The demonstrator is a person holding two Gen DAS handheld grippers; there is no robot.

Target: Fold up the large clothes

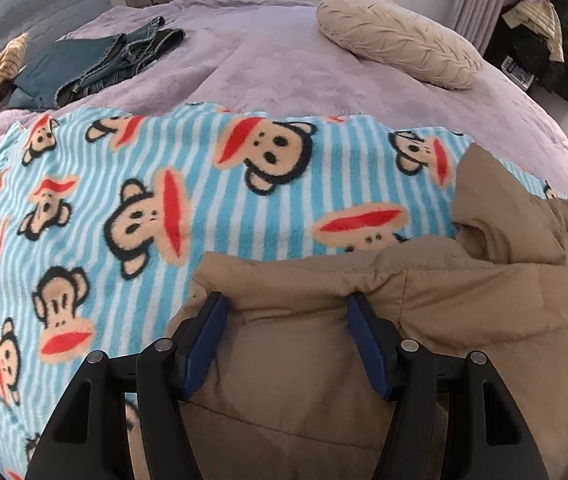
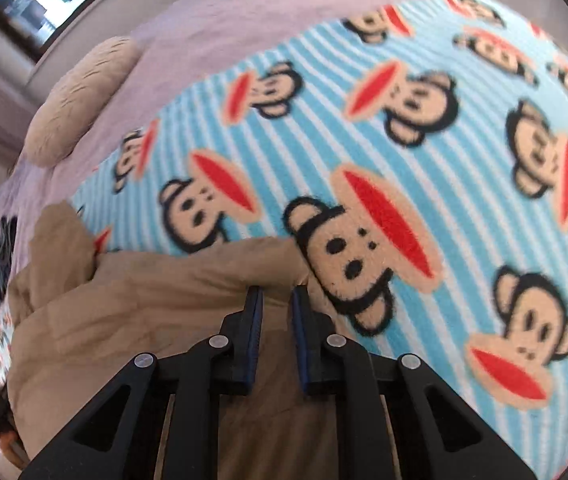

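Nearest us, our left gripper (image 1: 284,312) stands spread wide over the tan jacket (image 1: 304,360), while our right gripper (image 2: 277,300) is nearly closed, pinching a fold of its edge. The jacket's near part is cut off below. Beyond, the monkey blanket (image 1: 204,184) and bed (image 1: 268,60) lie open to the pillow (image 1: 400,40) and jeans (image 1: 116,60).

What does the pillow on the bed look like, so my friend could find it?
Start at the big bed with the purple cover. Look past the blue striped monkey blanket toward the far side near the window. The pillow lies there alone: a long beige oval with a crinkly, pleated surface, unlike the smooth tan jacket.
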